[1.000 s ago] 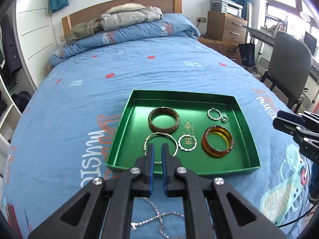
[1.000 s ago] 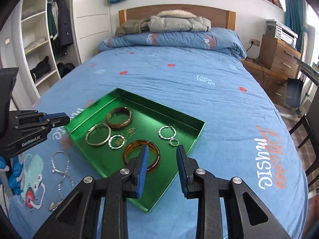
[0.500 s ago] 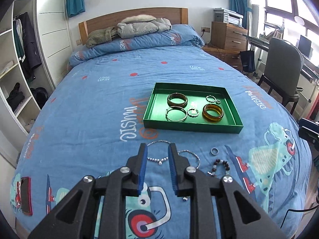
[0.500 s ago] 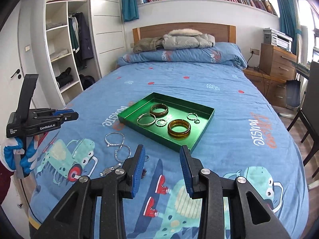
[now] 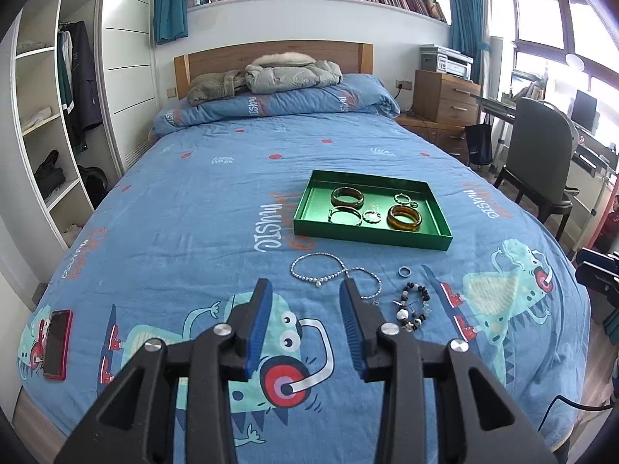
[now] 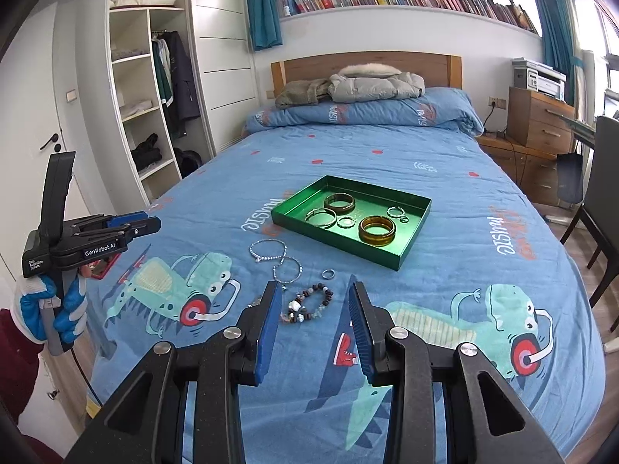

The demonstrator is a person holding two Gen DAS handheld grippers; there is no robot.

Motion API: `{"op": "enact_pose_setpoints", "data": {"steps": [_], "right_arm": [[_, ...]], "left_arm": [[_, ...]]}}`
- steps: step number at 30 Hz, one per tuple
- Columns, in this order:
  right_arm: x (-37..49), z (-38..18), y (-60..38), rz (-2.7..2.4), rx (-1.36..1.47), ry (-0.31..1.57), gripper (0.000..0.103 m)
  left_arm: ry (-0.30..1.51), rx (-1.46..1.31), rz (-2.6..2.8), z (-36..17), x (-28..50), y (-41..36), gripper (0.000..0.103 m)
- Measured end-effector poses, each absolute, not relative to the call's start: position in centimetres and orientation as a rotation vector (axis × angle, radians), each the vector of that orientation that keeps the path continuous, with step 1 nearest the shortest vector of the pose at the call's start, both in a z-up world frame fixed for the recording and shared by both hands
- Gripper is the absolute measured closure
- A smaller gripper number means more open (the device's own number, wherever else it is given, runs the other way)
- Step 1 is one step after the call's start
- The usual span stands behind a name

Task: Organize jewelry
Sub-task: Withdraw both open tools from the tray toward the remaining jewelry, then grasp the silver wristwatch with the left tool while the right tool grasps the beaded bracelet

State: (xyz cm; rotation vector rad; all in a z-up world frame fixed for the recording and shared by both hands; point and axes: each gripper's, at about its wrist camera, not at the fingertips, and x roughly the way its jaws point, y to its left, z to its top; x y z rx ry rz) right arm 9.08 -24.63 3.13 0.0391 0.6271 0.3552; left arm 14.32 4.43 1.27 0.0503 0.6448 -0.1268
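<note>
A green tray (image 5: 309,197) (image 6: 416,239) lies on the blue bed and holds a dark brown bangle (image 5: 347,197), an amber bangle (image 5: 404,217), a silver bangle (image 5: 345,216) and small silver rings. In front of it on the quilt lie a silver necklace (image 5: 317,270) (image 6: 267,251), a thin chain (image 5: 367,286), a small ring (image 5: 404,271) (image 6: 328,273) and a beaded bracelet (image 5: 414,305) (image 6: 307,303). My left gripper (image 5: 305,290) is open and empty, held back above the quilt. My right gripper (image 6: 314,290) is open and empty, just short of the beaded bracelet.
A red phone (image 5: 57,342) lies on the quilt at the near left. Jackets are piled at the headboard (image 5: 271,73). A wardrobe (image 5: 50,135) stands to the left; a dresser (image 5: 445,96) and a chair (image 5: 541,162) stand to the right.
Both grippers have pulled back from the tray toward the foot of the bed. The left jaws went from nearly shut to wide open; the right opened wider. The loose jewelry came into view.
</note>
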Motion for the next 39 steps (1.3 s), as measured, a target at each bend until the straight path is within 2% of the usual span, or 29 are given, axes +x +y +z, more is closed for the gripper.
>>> {"op": "enact_pose_setpoints", "data": {"steps": [4,21,39], "right_arm": [[8.4,2.9,-24.4,0.363,0.047,0.632,0.062],[11.5,-2.6,-24.7,0.337,0.114,0.713,0.062],[18.1,-9.9,-23.8,0.354,0.153,0.870,0.063]], "left_arm": [[0.627,0.029,-0.111,1.3,13.3,5.0,0.068],[0.676,0.030,-0.108,-3.6,15.6,3.2,0.068],[0.893,0.071,-0.330,-13.1,22.2,-2.2,0.068]]}}
